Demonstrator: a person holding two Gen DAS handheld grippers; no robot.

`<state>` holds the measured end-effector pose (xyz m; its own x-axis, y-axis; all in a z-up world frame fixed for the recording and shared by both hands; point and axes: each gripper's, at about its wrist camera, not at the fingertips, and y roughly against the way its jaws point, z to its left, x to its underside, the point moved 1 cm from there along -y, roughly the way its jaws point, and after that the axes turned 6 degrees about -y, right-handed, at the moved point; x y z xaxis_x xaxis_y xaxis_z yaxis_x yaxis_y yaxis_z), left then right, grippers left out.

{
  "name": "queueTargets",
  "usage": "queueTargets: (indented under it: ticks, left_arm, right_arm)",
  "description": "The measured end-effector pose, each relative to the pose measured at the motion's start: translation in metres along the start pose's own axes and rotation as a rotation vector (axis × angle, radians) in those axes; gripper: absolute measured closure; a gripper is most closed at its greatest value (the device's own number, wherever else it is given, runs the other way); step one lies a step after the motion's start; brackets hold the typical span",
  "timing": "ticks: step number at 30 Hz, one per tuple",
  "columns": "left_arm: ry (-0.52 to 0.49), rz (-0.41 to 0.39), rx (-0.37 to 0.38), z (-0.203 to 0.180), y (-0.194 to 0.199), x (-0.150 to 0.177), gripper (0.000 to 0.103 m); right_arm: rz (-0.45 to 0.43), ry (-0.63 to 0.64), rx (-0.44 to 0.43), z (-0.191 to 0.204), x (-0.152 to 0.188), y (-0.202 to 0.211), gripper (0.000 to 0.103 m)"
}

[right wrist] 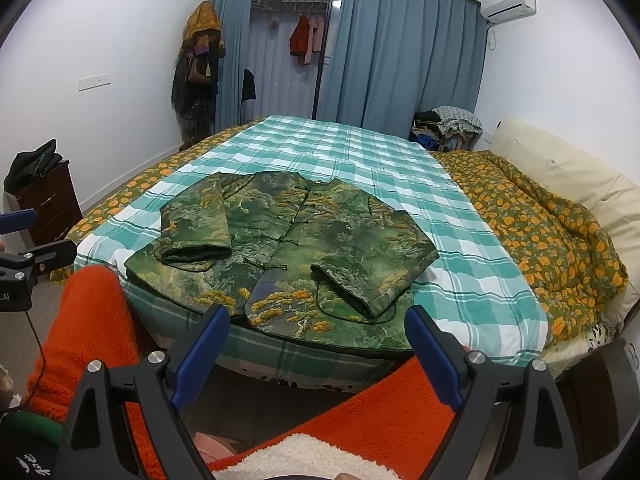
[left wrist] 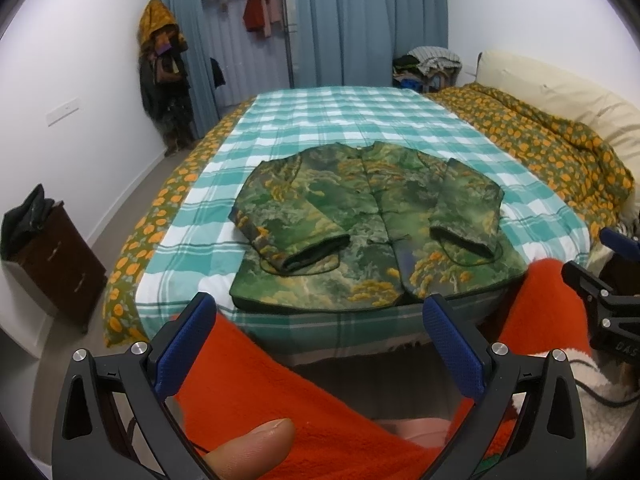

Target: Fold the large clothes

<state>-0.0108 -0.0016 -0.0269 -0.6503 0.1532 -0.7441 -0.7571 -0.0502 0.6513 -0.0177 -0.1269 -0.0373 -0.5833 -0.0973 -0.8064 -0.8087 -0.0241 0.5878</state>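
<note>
A green padded jacket with yellow tree patterns lies flat and buttoned on the teal checked bedsheet, both sleeves folded in over its front. In the right wrist view the same jacket reaches the near edge of the bed. My left gripper stands open short of the hem, above a person's orange-clad legs, nothing between its blue pads. My right gripper is open too, held short of the jacket's hem, with nothing between its fingers. A fingertip shows at the bottom of the left wrist view.
An orange-flowered quilt is bunched along the bed's right side against a cream headboard. A dark wooden cabinet stands at the left wall. Blue curtains, a coat stand and a clothes pile are at the far end.
</note>
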Motion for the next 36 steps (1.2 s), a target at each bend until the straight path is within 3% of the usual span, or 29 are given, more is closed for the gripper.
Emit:
queueTargets:
  ticks: [36]
  left_arm:
    - [0.000,0.019,0.005,-0.0011,-0.0039,0.0054,0.000]
  right_arm:
    - [0.011,0.012,-0.008,0.0047,0.0026,-0.0025,0.012]
